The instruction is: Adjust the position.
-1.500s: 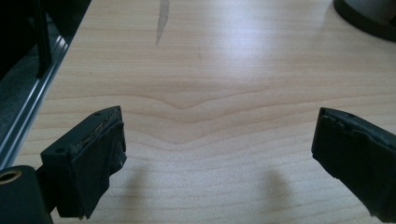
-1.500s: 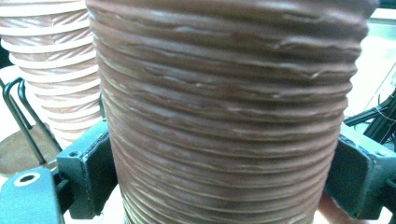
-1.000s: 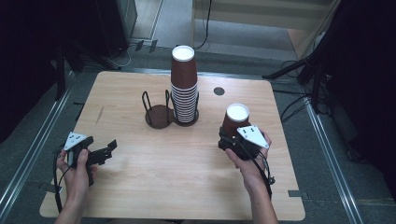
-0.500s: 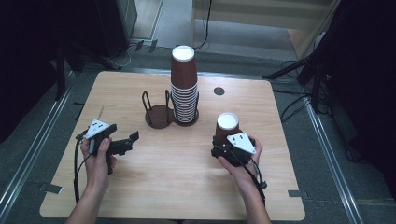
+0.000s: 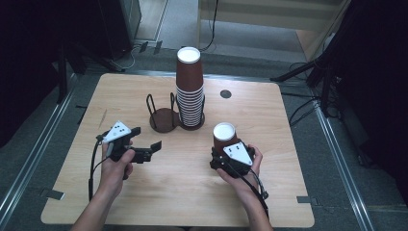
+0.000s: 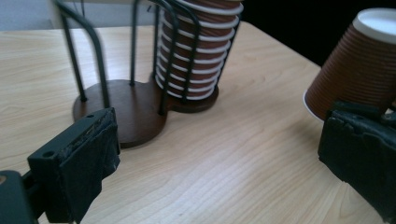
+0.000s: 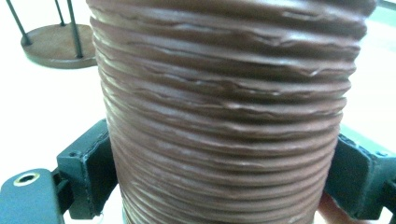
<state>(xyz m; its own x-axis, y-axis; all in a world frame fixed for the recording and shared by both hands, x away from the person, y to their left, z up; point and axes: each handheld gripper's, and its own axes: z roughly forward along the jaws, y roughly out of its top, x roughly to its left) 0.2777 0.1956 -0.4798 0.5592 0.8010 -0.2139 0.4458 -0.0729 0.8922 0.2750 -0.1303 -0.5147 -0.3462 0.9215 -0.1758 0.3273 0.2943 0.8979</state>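
1. Landmark: the cup holder [image 5: 166, 118], a two-bay wire rack on a dark base, sits near the middle of the table [image 5: 298, 192]. Everything below is placed relative to it.
2. Left gripper [image 5: 144, 143] – near-left of the holder, close to it, pointing toward the right hand. Its jaws have just been opening and stand wide apart with nothing between them; in the left gripper view only bare wood lies in the gap.
3. The holder's left bay [image 6: 119, 109] is empty. Its right bay carries the cup stack [image 5: 189, 89], upside-down brown ribbed cups rising well above the wires.
4. Loose cup [image 5: 225, 138] – near-right of the holder, apart from it, also bottom-up and tilted a bit. I can't tell whether its rim touches the table.
5. Right gripper [image 5: 223, 153] is clamped on that cup; the right gripper view shows both pads pressed to the ribbed wall [image 7: 224, 121].
6. Step in hand, my read: one cup is held, and the empty left gripper is coming in – either a handover or a two-handed regrip.
7. Next move needs the left gripper lined up on the cup wall, clear of the right pads, gripping lightly because paper crushes. The right lets go only once the left is firm.
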